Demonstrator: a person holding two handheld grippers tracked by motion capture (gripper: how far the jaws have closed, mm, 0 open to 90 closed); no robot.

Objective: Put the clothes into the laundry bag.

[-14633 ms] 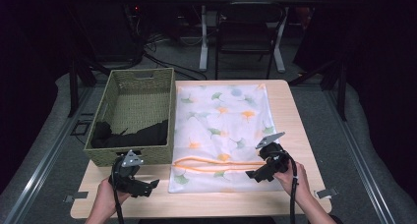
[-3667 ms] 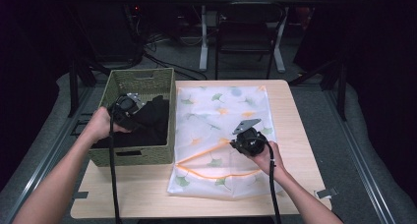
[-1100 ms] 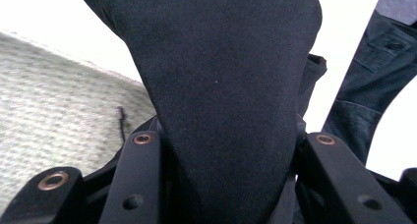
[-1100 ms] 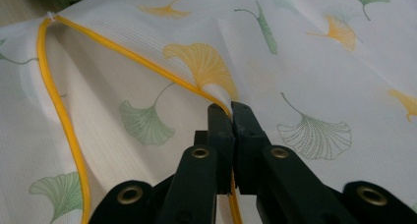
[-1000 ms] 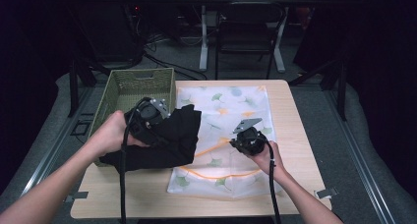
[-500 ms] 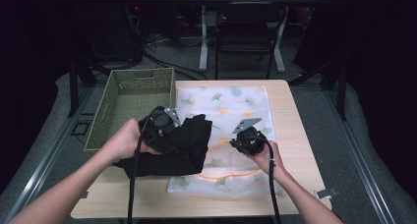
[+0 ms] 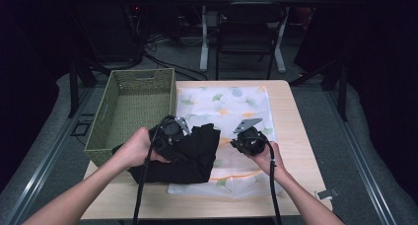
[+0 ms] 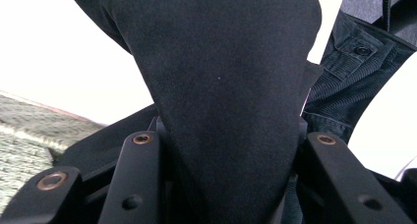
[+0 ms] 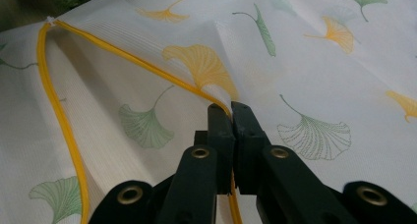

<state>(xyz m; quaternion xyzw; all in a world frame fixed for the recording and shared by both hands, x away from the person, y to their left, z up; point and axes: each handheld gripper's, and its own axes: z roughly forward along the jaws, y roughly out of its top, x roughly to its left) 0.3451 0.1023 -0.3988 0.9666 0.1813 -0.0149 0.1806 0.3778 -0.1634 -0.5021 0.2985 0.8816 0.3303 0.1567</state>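
Note:
A black garment (image 7: pixel 185 153) hangs from my left gripper (image 7: pixel 173 136), which is shut on it over the left edge of the white laundry bag (image 7: pixel 231 99). In the left gripper view the black cloth (image 8: pixel 221 86) is pinched between the jaws and covers most of the frame. The bag is printed with green and orange leaves and has a yellow zipper edge (image 9: pixel 59 111). My right gripper (image 9: pixel 231 108) is shut on the upper lip of the bag's opening, holding it lifted. In the high view the right gripper (image 7: pixel 246 138) sits at the bag's middle.
A green woven basket (image 7: pixel 111 121) stands on the left part of the wooden table (image 7: pixel 291 111), just left of the bag. A small metal clip (image 7: pixel 327 192) lies by the table's right front edge. Chairs and table legs stand beyond the far edge.
My left gripper has carried the black garment out of the basket and rightward onto the bag's left edge. The right gripper has stayed in place holding the bag's lip.

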